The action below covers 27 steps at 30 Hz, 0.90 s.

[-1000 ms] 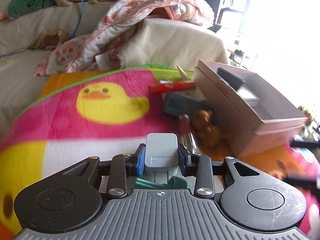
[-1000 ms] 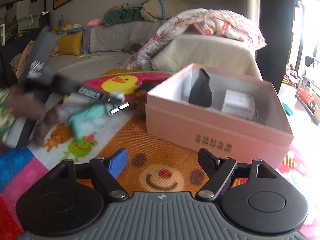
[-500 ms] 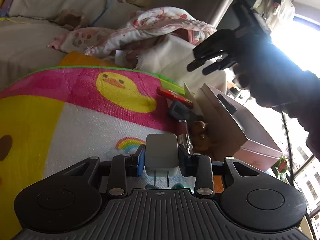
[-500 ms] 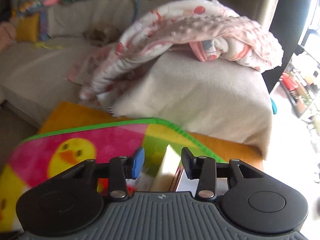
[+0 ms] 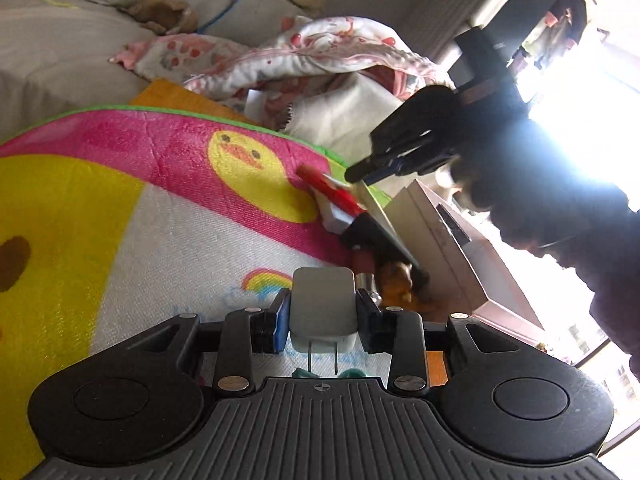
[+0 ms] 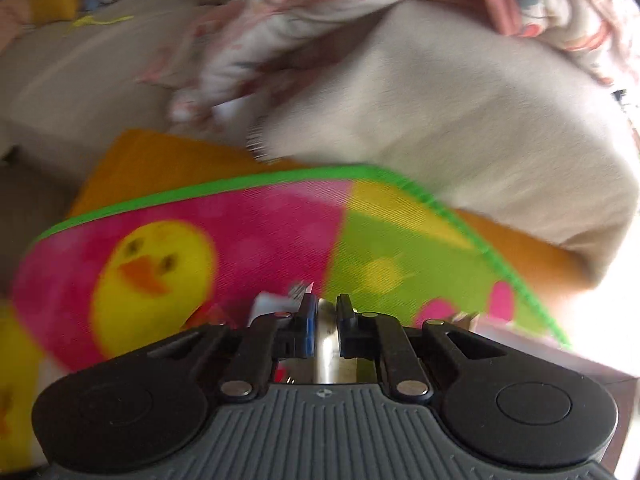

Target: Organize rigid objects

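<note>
Left wrist cam: the left gripper [image 5: 323, 314] is squeezed tight on a white plug [image 5: 323, 306], w/ its two metal prongs pointing back at the cam. It hangs over a bright mat [image 5: 152, 240] w/ a yellow duck [image 5: 256, 176] and a small rainbow [image 5: 268, 280] on it. Past the plug is a small pile on the mat: a red stick [image 5: 332, 190], a dark flat thing [image 5: 368, 232], a white card [image 5: 380, 216] leaning up, and a brown toy [image 5: 394, 280] by the box. A pink box [image 5: 460, 264] sits just right of the pile, open on top, w/ something dark inside; can't tell what. The right gripper [image 5: 360, 174] is dark vs. the bright window, tips down at the top of the card, near the red stick. Behind the mat is a couch [image 5: 60, 52] w/ a pink and white blanket [image 5: 312, 56] on it. Right wrist cam is blurry: the right gripper [image 6: 323, 320] is nearly shut, fingers close on both sides of a pale thin thing that looks like the card [image 6: 326, 344], but the blur hides if it really grips. The duck [image 6: 156, 272] is to its left, the mat's green edge [image 6: 460, 216] runs ahead, and the couch [image 6: 460, 92] is behind that.
</note>
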Each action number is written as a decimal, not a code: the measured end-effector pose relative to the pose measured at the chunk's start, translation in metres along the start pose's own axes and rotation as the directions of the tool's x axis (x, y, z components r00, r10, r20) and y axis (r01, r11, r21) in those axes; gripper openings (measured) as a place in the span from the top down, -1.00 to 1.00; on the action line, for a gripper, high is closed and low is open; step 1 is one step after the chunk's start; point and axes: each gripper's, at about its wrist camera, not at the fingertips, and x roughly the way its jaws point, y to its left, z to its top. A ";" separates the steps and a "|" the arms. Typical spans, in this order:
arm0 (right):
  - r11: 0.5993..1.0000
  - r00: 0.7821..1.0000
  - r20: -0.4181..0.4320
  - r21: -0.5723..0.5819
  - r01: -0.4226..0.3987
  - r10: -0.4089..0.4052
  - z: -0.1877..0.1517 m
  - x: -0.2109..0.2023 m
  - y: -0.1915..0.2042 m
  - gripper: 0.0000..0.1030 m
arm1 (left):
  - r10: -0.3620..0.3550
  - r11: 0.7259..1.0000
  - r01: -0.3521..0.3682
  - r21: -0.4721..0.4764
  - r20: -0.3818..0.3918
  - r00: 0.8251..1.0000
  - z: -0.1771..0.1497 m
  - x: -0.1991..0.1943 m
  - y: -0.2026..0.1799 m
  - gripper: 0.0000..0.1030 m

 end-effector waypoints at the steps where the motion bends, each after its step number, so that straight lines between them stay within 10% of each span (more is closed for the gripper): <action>1: 0.999 0.999 -0.002 -0.002 -0.046 0.046 0.000 -0.007 0.002 0.79 | 0.001 1.000 -0.001 0.000 0.002 1.000 0.000 0.000 0.000 0.28; 6: 0.998 0.998 0.066 0.065 0.010 -0.014 0.014 0.000 0.002 -0.04 | 0.031 0.999 -0.031 -0.012 0.031 0.999 -0.001 -0.003 0.003 0.28; 11: 0.989 1.000 0.013 0.150 0.014 -0.016 0.025 0.047 -0.001 0.11 | 0.071 0.997 -0.068 -0.044 0.065 0.995 0.002 -0.008 0.011 0.28; 14: 0.998 1.000 0.017 0.064 -0.019 0.018 0.012 0.037 0.015 0.65 | 0.086 0.994 -0.081 -0.074 0.078 0.993 0.005 -0.010 0.017 0.28; 27: 0.979 0.987 0.001 -0.124 -0.162 0.163 -0.142 -0.033 0.061 0.69 | 0.146 0.981 -0.127 -0.144 0.132 0.980 0.010 -0.024 0.033 0.28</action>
